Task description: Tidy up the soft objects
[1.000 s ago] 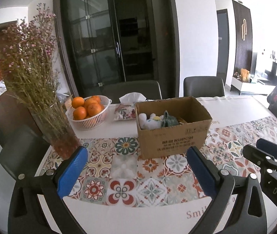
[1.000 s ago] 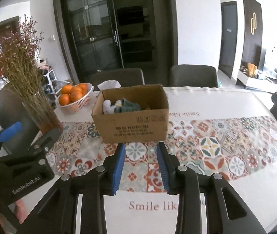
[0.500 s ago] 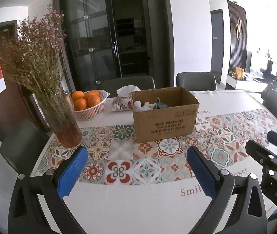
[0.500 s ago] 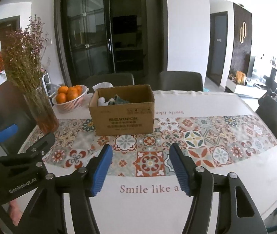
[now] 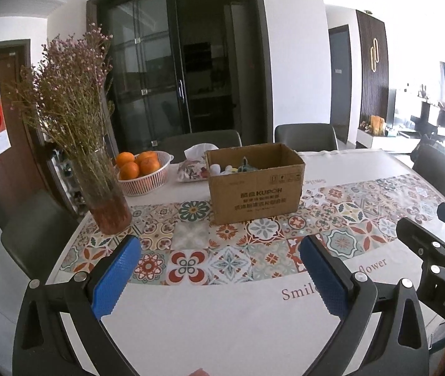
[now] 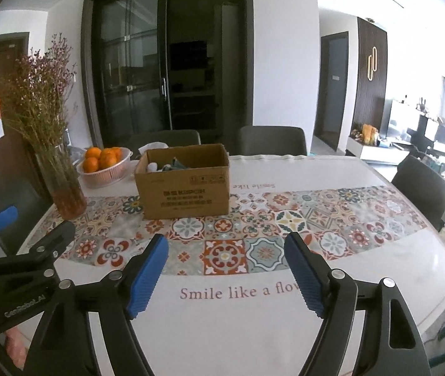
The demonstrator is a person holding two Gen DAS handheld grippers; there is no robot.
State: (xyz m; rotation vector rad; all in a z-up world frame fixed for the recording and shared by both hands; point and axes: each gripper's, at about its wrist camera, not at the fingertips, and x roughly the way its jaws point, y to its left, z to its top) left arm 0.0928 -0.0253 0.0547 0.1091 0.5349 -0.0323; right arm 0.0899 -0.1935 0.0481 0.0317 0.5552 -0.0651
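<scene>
Two hand-held grippers hover over the near edge of a dining table (image 6: 388, 188), both pointed at a cardboard box (image 5: 255, 185) that sits on the patterned strip of the tablecloth (image 5: 228, 260). The left gripper (image 5: 222, 277) has its blue pads (image 5: 114, 280) spread wide with nothing between them. The right gripper (image 6: 225, 274) is empty too — its jaws are opening at this moment, only the printed words "Smile like a flow" showing through the gap.

The soft objects (image 5: 232, 167) lie inside the box, bunched toward its left end: something white and something grey-green show above the rim, too small to name. In the right gripper's view the same heap (image 6: 167, 165) peeks over the front wall of the box (image 6: 185, 185).

Left of the box stands a glass vase (image 5: 105, 194) of dried pink-flowered stems, and behind it a white basket of oranges (image 5: 142, 169). A tissue pack (image 5: 192, 169) lies just beside the box's back left corner — touching or not, I cannot tell. Dark chairs (image 5: 305, 136) line the far side of the table, in front of tall glass doors (image 5: 172, 72).
</scene>
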